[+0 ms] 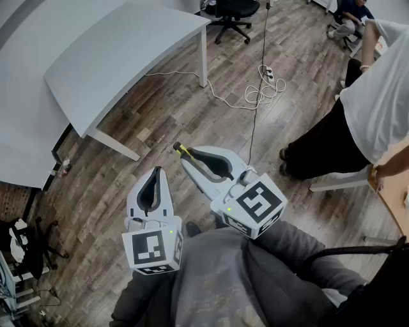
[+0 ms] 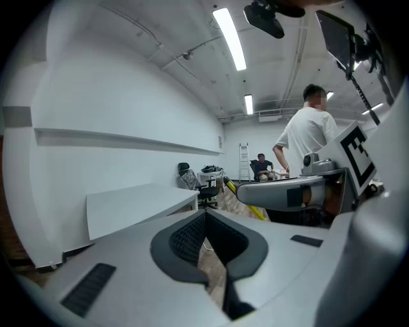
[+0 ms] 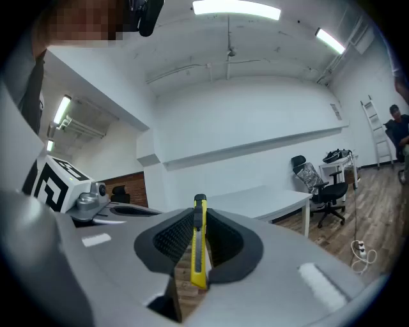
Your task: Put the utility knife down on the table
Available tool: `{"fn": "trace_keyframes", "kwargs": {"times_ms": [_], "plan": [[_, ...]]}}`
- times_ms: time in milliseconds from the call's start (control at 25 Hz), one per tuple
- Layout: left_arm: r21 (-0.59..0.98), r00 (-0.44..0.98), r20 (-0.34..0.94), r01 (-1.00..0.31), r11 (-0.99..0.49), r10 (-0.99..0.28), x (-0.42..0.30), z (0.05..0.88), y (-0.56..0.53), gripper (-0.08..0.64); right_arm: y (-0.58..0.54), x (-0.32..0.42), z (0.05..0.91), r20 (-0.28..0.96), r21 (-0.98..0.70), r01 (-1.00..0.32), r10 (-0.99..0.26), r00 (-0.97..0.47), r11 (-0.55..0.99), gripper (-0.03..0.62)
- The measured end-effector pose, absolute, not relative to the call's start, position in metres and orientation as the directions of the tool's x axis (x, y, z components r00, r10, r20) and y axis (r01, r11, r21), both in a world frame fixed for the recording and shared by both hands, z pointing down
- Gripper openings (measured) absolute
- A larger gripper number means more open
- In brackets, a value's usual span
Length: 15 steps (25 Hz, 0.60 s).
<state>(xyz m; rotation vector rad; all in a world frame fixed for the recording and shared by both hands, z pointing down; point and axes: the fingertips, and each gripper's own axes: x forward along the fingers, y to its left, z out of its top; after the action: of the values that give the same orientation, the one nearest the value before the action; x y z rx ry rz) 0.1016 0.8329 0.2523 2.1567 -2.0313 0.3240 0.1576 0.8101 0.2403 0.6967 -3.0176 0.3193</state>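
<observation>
A yellow utility knife (image 1: 181, 149) with a black tip is held in the air over the wooden floor, and my right gripper (image 1: 185, 154) is shut on it. In the right gripper view the knife (image 3: 199, 246) stands on edge between the dark pads, its tip poking past them. My left gripper (image 1: 158, 172) hangs beside it to the left, shut with nothing between its pads (image 2: 192, 233). From the left gripper view the knife (image 2: 245, 201) shows as a yellow strip at the right. The grey-white table (image 1: 115, 57) lies ahead at upper left, apart from both grippers.
A person in a white shirt and black trousers (image 1: 370, 108) stands at the right beside a wooden desk (image 1: 393, 191). White cables and a power strip (image 1: 265, 83) lie on the floor ahead. An office chair (image 1: 233, 13) stands at the far end.
</observation>
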Motion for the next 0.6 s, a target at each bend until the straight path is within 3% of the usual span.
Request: {"fn": "trace_keyframes", "kwargs": {"times_ms": [600], "plan": [[-0.019,0.001,0.298,-1.000,-0.007,-0.955,0.124,0.277,0.794,0.003,0.762,0.182,0.253,0.070,-0.220,-0.390,-0.384,-0.921,0.894,0.063]]}}
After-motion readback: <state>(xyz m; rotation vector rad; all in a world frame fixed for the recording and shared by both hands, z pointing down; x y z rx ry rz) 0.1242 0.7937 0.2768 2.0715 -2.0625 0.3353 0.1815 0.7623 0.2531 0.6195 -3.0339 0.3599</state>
